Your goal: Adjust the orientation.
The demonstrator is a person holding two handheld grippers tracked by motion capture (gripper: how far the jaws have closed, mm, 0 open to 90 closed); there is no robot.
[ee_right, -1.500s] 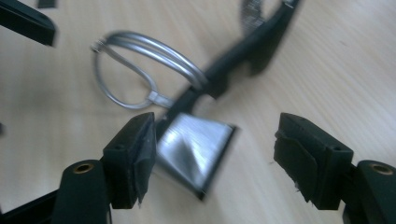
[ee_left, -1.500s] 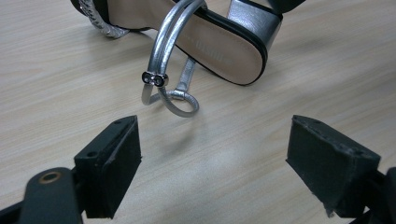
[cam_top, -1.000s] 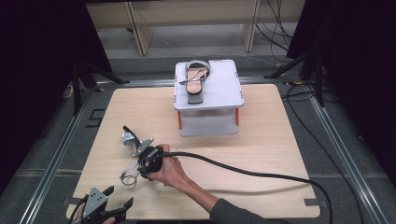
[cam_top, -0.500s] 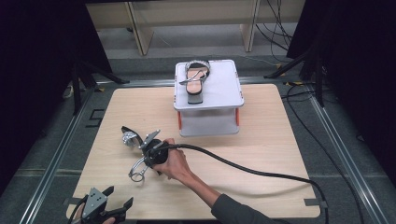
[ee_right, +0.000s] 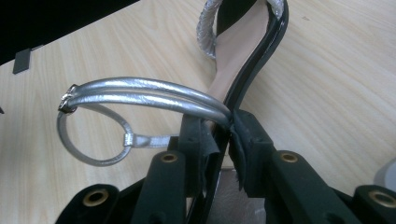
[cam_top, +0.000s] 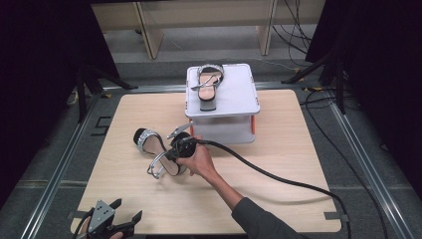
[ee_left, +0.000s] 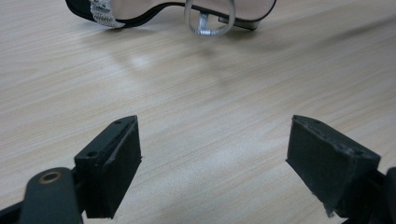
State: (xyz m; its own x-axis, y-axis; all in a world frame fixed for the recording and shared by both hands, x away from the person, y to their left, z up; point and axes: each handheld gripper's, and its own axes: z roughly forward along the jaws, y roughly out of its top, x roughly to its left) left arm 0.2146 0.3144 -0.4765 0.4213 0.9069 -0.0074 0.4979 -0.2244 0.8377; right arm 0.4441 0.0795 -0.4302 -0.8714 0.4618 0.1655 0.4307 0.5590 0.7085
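Two sandals, black-soled with silver straps, on record. One sandal lies toward the near left of the wooden table, toe with its glittering band pointing left, heel end clamped in the right gripper; in the right gripper view the pads press on the sole's edge at the heel, where the paired silver straps meet it, and a thin ankle loop hangs free to the left. Those jaws have just been closing, with the sandal between them. The person's right hand wraps the gripper body; a black cable trails right across the table. The second sandal rests on top of a white two-level stand at the far middle of the table, well apart from the first. Left gripper sits at the near left edge, jaws spread wide with nothing between them; in the left gripper view the held sandal shows farther off over bare wood.
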